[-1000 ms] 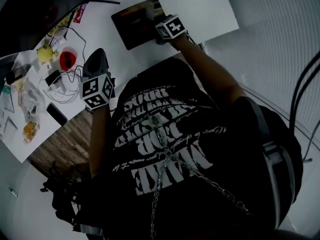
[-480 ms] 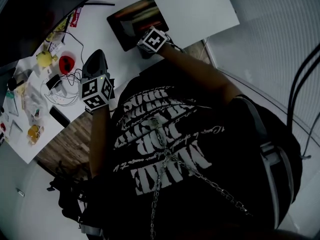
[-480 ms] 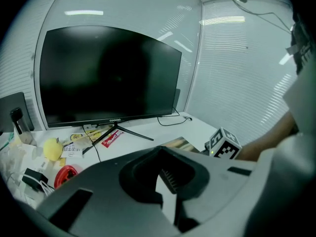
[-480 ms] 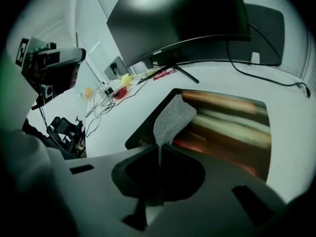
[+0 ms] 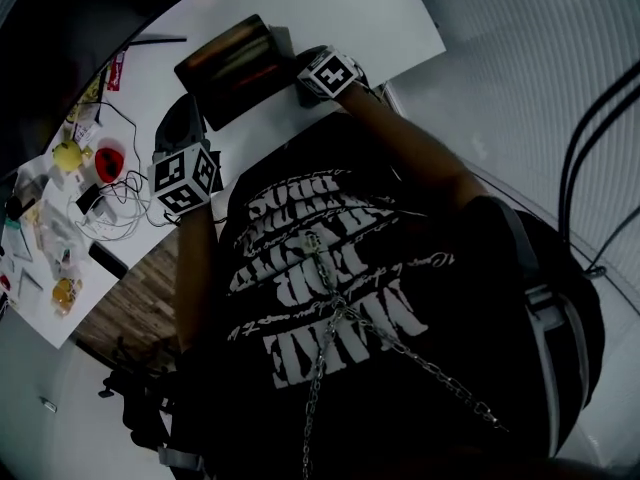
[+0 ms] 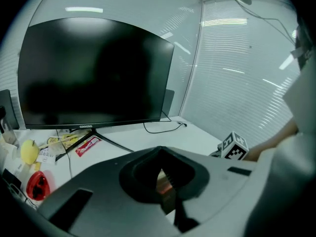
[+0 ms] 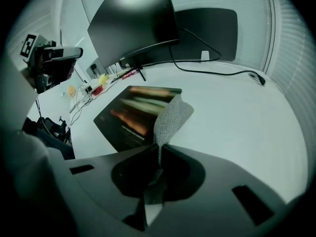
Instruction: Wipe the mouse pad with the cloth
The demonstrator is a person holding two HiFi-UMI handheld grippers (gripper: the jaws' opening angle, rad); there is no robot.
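Right gripper (image 7: 159,149) jaws nearly closed, pinching the cloth (image 7: 173,113), which hangs over the edge of the mouse pad (image 7: 131,117) on the desk (image 7: 237,122). Left gripper (image 6: 165,179) jaws look together, empty. Best: lay cloth flat, press lightly, sweep the whole pad.

Head view steeply down; gripper views low over desk (image 7: 237,112), facing monitor (image 6: 94,73); head, right share mouse pad (image 5: 230,68)

mouse pad (image 7: 129,120) on desk (image 7: 232,117), monitor (image 7: 131,23) behind
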